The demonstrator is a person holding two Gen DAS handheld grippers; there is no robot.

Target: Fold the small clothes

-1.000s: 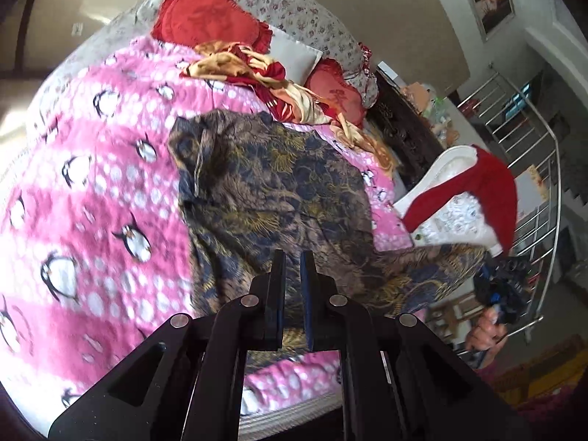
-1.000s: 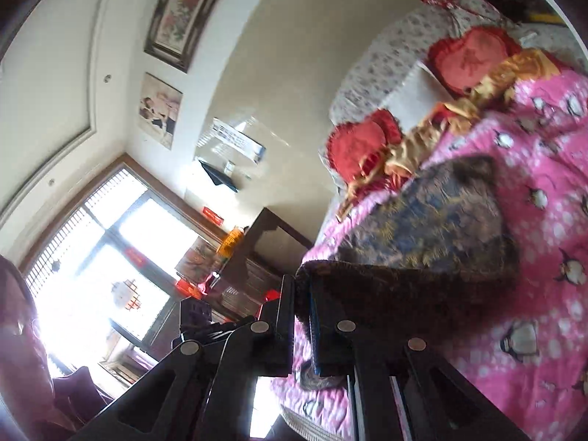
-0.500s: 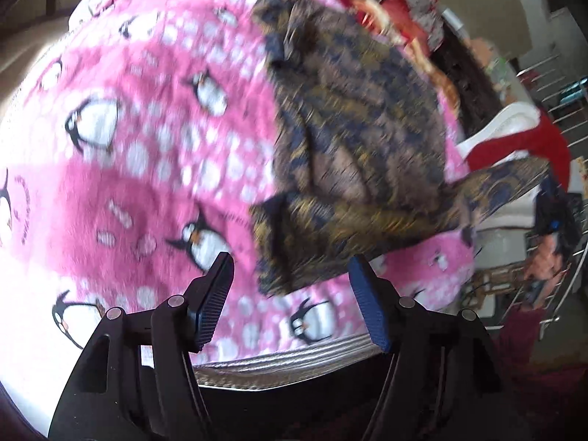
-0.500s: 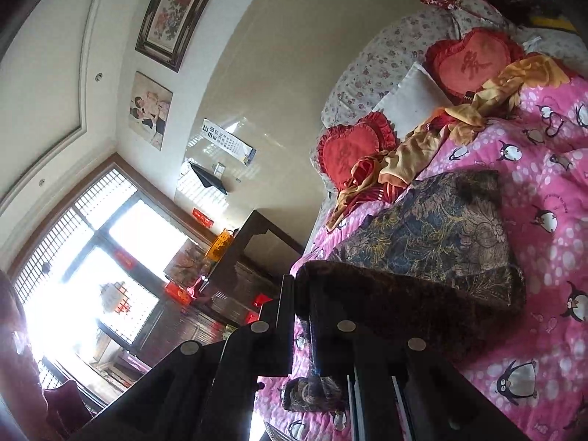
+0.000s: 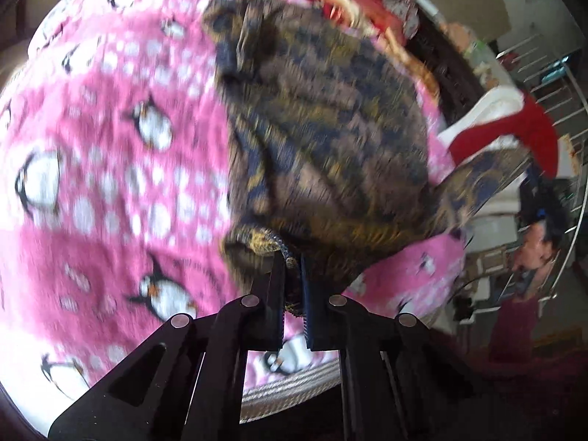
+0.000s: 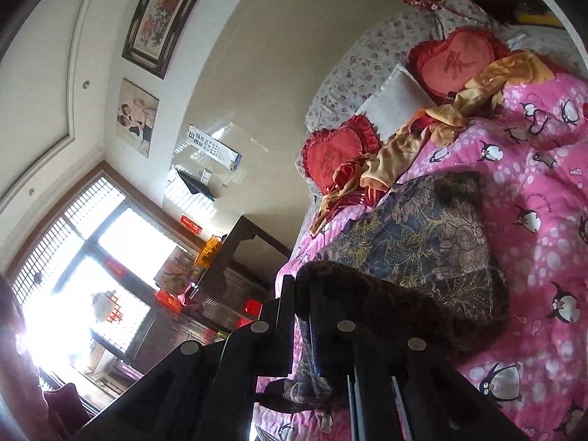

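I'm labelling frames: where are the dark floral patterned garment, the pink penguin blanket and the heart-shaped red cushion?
dark floral patterned garment [image 5: 323,139], left wrist view, its middle.
pink penguin blanket [image 5: 110,169], left wrist view, bare patch.
heart-shaped red cushion [image 6: 455,62], right wrist view, its face.

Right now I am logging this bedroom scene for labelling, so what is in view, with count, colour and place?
Patterned fabric garment: one, navy, brown and gold, on the blanket, corners pinched by both grippers.
Fleece penguin blanket: one, pink, covering the bed.
Heart-shaped frilled cushions: two, red, at the headboard.
Satin cloth: one, gold and red, crumpled between the cushions.
Flat pillow: one, white, between the cushions.
Framed pictures: two, on the wall.
Left gripper: black, shut on a garment corner.
Right gripper: black, shut on another corner.
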